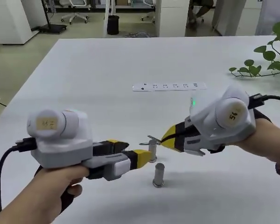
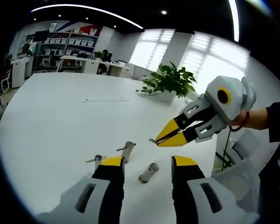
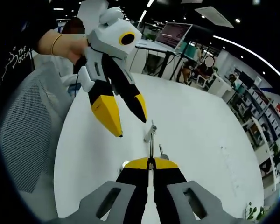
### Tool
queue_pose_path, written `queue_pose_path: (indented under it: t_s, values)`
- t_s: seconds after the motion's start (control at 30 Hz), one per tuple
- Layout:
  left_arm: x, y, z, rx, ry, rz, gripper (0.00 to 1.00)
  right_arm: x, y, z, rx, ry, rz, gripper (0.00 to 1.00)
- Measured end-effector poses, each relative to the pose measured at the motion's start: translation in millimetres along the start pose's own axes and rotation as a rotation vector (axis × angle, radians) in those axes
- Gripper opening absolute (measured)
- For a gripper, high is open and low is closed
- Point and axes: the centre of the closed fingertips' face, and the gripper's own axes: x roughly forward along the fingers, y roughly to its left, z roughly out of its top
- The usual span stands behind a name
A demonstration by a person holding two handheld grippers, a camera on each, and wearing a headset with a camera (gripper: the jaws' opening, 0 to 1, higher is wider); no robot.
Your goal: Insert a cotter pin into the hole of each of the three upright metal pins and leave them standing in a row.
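On the table (image 1: 84, 70), my right gripper (image 1: 164, 138) is clamping a cotter pin (image 3: 150, 140) at the 2nd pin (image 1: 152, 151); 1st pin (image 2: 99, 162) looks fitted, 3rd pin (image 1: 158, 175) bare, left gripper (image 2: 148, 162) gaping.

big white table (image 1: 84, 84), power strip (image 1: 169, 86) lying on it, leafy plant (image 1: 266, 60) off at the edge, office chairs (image 1: 74, 10) and black bin (image 1: 113, 24) on pale floor (image 1: 18, 56), bright windows (image 2: 200, 58) behind

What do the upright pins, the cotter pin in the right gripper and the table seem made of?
The pins look like steel: dull grey, soft sheen down the side. The cotter pin is thin silvery wire, probably steel too, though too small to be sure. The table has a smooth matt white top, maybe laminate; the look leaves it open.
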Motion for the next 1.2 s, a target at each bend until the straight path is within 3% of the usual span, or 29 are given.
queue_pose_path:
  t_s: [0.37, 0.8, 1.2]
  values:
    - [0.4, -8.9, -3.3, -0.061, 0.019, -0.047, 0.16, 2.4, 19.8, 10.4, -0.128, -0.016, 0.052, 0.00]
    - [2.0, -13.4, -6.3, -0.076, 0.032, -0.073, 0.07, 3.3, 30.1, 17.9, -0.213, -0.021, 0.075, 0.00]
    - [2.4, -15.9, -11.2, -0.062, 0.045, -0.074, 0.00, 5.0, 32.9, 21.6, -0.230, -0.022, 0.076, 0.00]
